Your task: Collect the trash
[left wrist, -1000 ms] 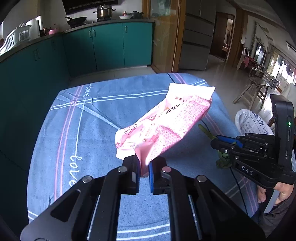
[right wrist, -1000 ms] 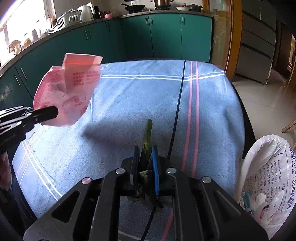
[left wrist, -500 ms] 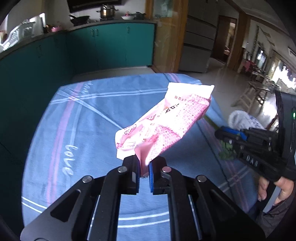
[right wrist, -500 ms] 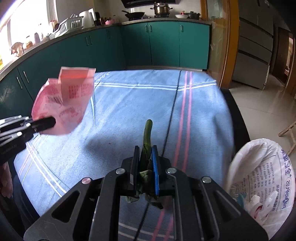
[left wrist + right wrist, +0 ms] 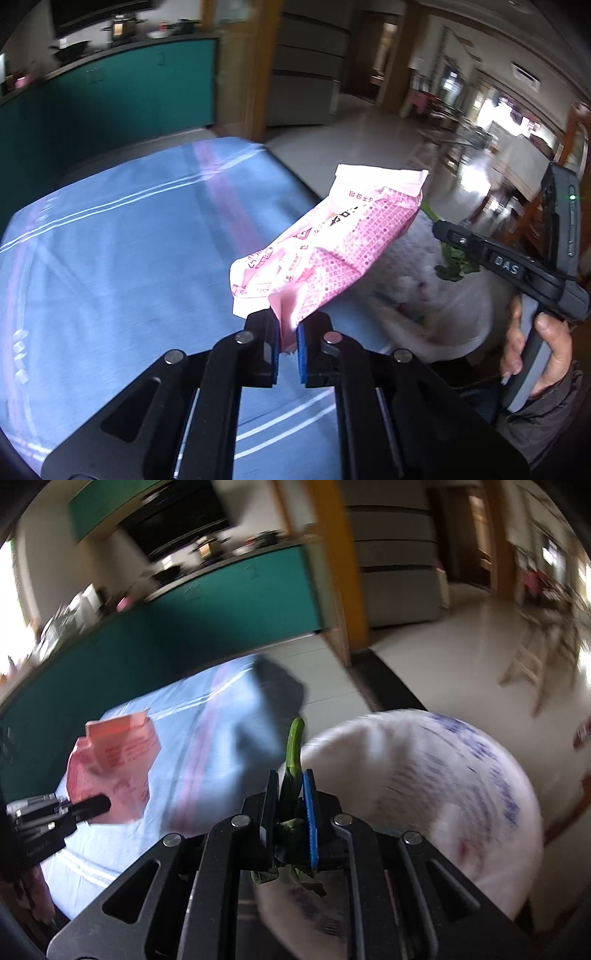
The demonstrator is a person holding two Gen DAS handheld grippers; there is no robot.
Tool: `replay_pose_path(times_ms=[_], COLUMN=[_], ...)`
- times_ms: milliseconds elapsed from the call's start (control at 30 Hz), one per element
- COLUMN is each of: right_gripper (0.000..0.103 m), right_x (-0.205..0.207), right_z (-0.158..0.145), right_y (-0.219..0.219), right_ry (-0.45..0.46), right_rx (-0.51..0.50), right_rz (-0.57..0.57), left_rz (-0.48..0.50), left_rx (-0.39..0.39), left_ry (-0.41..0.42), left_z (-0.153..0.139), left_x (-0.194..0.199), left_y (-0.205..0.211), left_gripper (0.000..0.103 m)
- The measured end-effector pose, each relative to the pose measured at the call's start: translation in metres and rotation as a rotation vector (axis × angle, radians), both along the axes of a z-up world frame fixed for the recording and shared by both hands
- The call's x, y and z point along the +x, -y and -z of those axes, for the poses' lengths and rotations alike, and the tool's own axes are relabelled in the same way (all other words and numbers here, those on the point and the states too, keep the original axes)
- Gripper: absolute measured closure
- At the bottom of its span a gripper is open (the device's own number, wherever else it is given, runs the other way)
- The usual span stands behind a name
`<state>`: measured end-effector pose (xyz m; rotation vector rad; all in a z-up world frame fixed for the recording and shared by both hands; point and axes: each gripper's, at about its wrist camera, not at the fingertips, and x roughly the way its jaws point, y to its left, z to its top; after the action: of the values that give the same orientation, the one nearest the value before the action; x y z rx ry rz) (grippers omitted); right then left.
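Blue tablecloth (image 5: 110, 258) beneath pinched pink wrapper (image 5: 332, 251) and green vegetable scrap (image 5: 294, 746).

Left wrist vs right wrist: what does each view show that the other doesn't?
Left wrist only: a hand gripping the right tool's handle. Right wrist only: the white bag's blue printing, and the vegetable stalk clamped in that tool. Both: the pink wrapper pinched in the left tool, the blue tablecloth and the teal cabinets.
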<state>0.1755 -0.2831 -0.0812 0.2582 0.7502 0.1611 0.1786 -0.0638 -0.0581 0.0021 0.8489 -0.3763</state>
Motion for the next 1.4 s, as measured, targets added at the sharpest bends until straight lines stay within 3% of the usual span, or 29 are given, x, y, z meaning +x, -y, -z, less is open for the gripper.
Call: replay_pose_path(times_ms=[200, 333, 433, 500, 633, 733, 800, 833, 900, 1067, 1267, 1400], right_gripper=[0.089, 0.089, 0.089, 0.088, 0.078, 0.058, 0.039, 0.036, 0.027, 0.015, 0.003, 0.003], right_x=[-0.016, -0.022, -0.021, -0.023, -0.022, -0.025, -0.027, -0.027, -0.028, -0.037, -0.085, -0.121], right_z=[0.009, 0.013, 0.014, 0.015, 0.019, 0.014, 0.011, 0.010, 0.007, -0.008, -0.025, -0.040], right_y=[0.055, 0.069, 0.076, 0.079, 0.083, 0.081, 0.078, 0.077, 0.072, 0.049, -0.002, -0.048], right_ry=[0.003, 0.003, 0.000, -0.003, -0.020, 0.011, 0.032, 0.041, 0.069, 0.197, 0.289, 0.336], right_rx=[0.065, 0.096, 0.085, 0.075, 0.082, 0.070, 0.062, 0.057, 0.041, 0.008, -0.077, -0.135], right_rz=[0.193, 0.241, 0.271, 0.287, 0.308, 0.316, 0.327, 0.331, 0.331, 0.276, 0.263, 0.202], left_rz=[0.133, 0.180, 0.200, 0.192, 0.152, 0.115, 0.079, 0.066, 0.018, -0.138, -0.277, -0.337], left_rx=[0.011, 0.076, 0.075, 0.062, 0.045, 0.052, 0.068, 0.073, 0.079, 0.054, 0.089, 0.130], left_ry=[-0.022, 0.008, 0.018, 0.026, 0.031, 0.043, 0.057, 0.063, 0.082, 0.144, 0.222, 0.252], left_z=[0.010, 0.019, 0.022, 0.023, 0.020, 0.019, 0.017, 0.015, 0.010, -0.008, -0.030, -0.044], left_x=[0.012, 0.011, 0.008, 0.007, 0.009, 0.009, 0.005, 0.004, 0.000, -0.025, -0.068, -0.094], left_y=[0.075, 0.112, 0.120, 0.120, 0.109, 0.095, 0.084, 0.080, 0.064, 0.013, -0.044, -0.070], left_gripper=[0.094, 0.092, 0.081, 0.057, 0.050, 0.044, 0.043, 0.041, 0.023, 0.006, 0.003, 0.003])
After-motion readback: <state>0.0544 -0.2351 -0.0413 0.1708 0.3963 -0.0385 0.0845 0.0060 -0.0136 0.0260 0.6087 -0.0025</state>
